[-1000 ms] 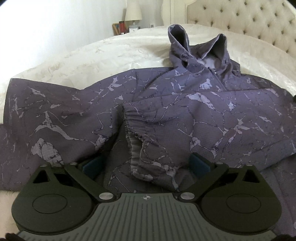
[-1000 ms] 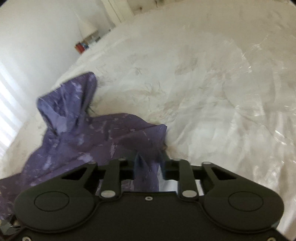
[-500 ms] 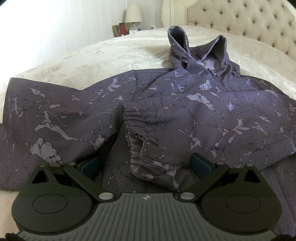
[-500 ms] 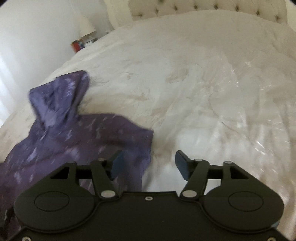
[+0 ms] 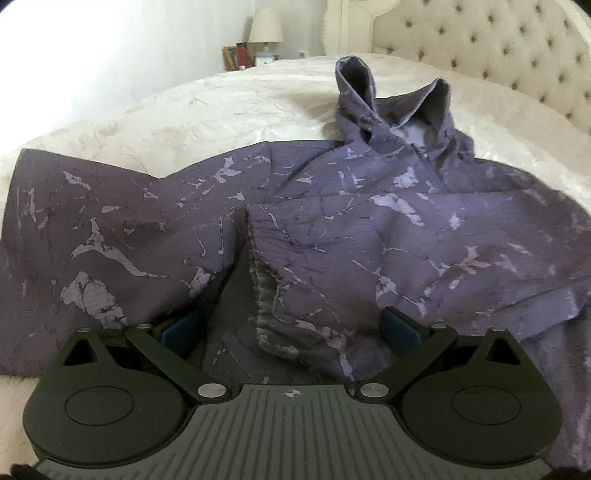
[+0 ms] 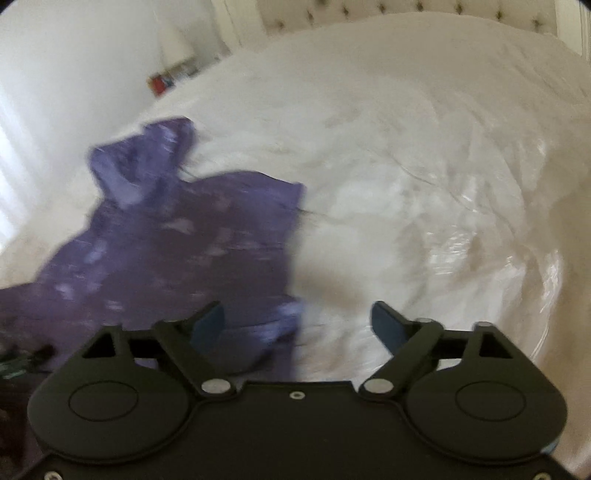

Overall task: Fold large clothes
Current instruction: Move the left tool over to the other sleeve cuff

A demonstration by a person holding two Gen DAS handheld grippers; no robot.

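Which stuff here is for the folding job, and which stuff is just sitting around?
For the job:
- purple hooded jacket
- left tool, open
- right tool, open, just let go

Just sitting around:
- lamp
- red jar
- headboard
- bed cover

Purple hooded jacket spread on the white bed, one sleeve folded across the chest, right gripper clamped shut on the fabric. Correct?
Not the last part. In the right wrist view the right gripper is open: its jaws have just been opening, and the fingers stand wide apart, pressing on nothing. The purple hooded jacket does lie on the white bed, sleeve folded across.
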